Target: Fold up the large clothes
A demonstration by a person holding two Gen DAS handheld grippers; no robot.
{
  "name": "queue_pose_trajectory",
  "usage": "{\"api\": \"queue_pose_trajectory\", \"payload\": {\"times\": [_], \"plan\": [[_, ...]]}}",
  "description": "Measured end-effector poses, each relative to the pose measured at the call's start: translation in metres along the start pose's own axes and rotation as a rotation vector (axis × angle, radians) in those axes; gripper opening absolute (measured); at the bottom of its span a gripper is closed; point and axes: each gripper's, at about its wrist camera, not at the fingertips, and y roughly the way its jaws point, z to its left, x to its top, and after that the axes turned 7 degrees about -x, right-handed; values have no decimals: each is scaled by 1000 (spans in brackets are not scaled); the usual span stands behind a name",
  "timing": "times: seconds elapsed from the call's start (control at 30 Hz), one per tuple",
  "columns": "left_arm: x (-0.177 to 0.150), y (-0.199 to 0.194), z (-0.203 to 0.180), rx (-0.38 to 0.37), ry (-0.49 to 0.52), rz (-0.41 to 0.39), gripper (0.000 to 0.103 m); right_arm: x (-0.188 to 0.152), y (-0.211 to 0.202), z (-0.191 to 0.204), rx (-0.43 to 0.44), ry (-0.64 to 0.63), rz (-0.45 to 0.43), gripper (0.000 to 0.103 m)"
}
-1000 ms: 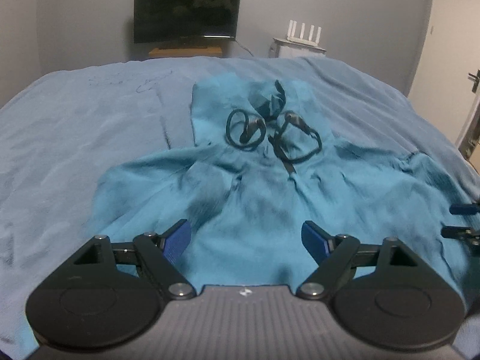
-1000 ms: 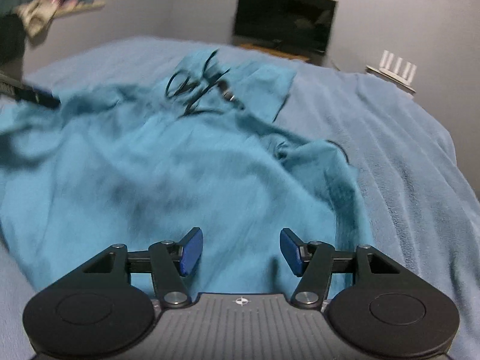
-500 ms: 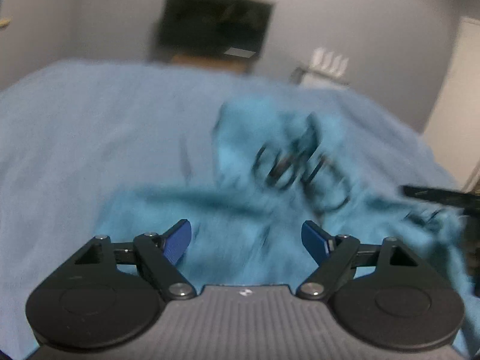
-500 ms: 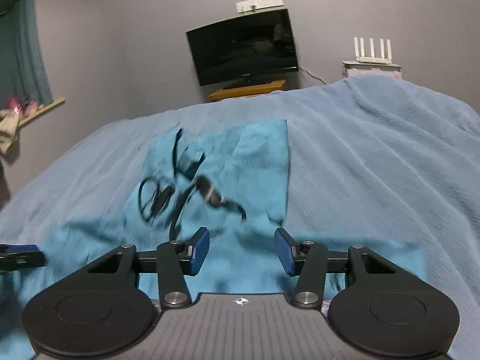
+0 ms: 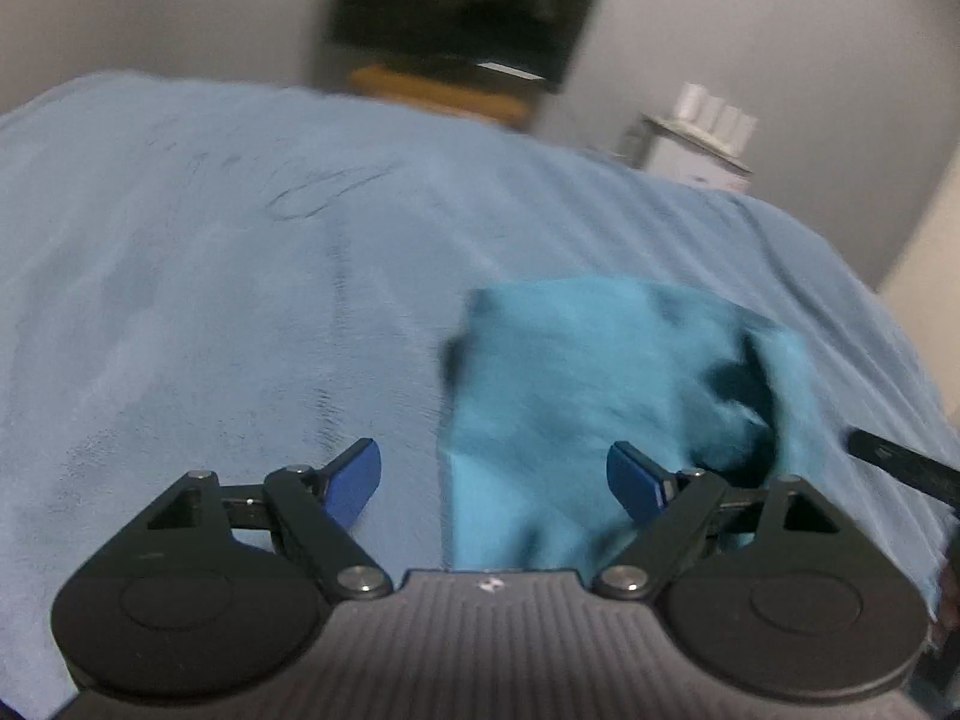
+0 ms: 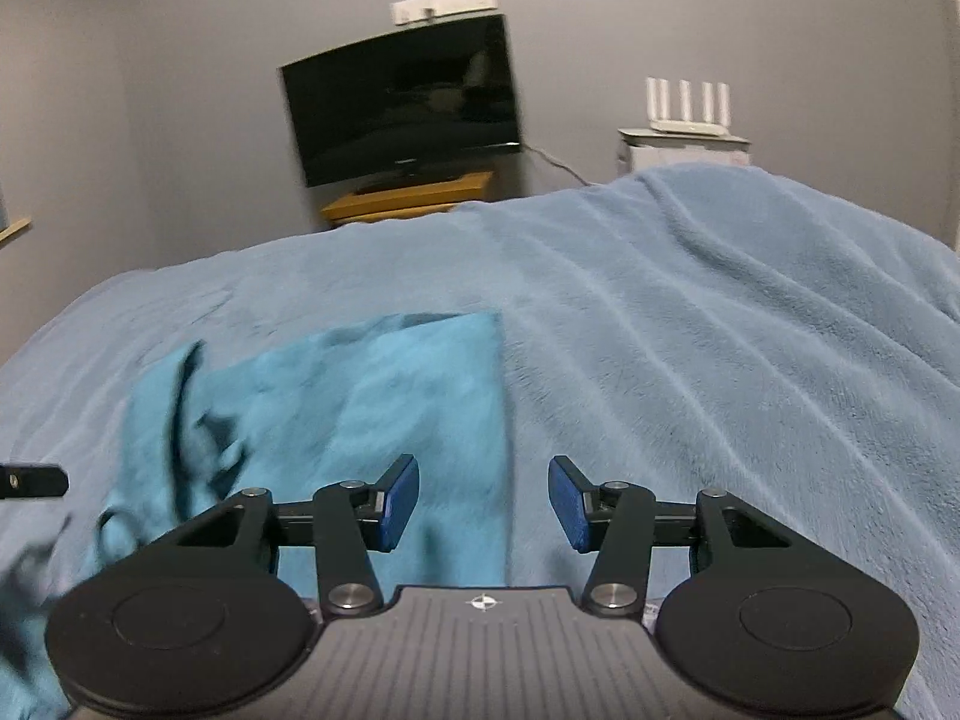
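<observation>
Garment: teal hoodie (image 6: 372,396) lay rumpled on the blue blanket (image 6: 720,360).
Left gripper (image 5: 493,474): jaws wide, empty.
Right gripper (image 6: 485,501): jaws apart, empty.
Advice: pinch matching edges, lift evenly.

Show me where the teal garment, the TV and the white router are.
teal garment (image 6: 372,396): right wrist view, middle of the cloth.
TV (image 6: 408,102): right wrist view, centre of the dark screen.
white router (image 6: 687,108): right wrist view, between its antennas.

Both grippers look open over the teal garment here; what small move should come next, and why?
Probably lower the right gripper onto the teal garment's straight right edge and close. Both it and the left gripper are open and hold nothing, and that edge lies between the right gripper's fingers on the blue blanket.
</observation>
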Motion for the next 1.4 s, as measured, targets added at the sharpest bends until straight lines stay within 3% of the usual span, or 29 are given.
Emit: {"api": "queue_pose_trajectory", "payload": {"times": [0.2, 0.37, 0.4, 0.47, 0.5, 0.53, 0.63, 0.73, 1.13, 1.27, 1.4], "plan": [[11, 43, 5, 16, 7, 24, 81, -1, 49, -10, 8, 133, 55, 52], [14, 73, 3, 45, -4, 81, 81, -9, 75, -24, 104, 302, 116, 57], [14, 75, 5, 43, -15, 88, 75, -9, 79, -27, 137, 341, 130, 57], [14, 75, 6, 23, -31, 86, 39, -9, 82, -31, 226, 381, 148, 44], [15, 72, 8, 47, -41, 82, 8, -8, 82, -31, 263, 376, 150, 27], [15, 68, 12, 57, -47, 77, 0, -7, 79, -30, 276, 362, 143, 14], [17, 48, 16, -106, -75, 34, 0, -2, 66, -33, 332, 342, 95, 5], [16, 25, 4, -186, -19, -7, 0, -1, 44, -37, 397, 359, 32, 3], [0, -26, 2, -182, 36, -42, 0, -20, -42, -34, 477, 274, -82, 2], [-2, -42, -4, -197, 94, -40, 0, -39, -82, -34, 497, 194, -124, 2], [0, -64, -7, -236, 88, -82, 0, -71, -133, -40, 512, 76, -129, 2]]}}
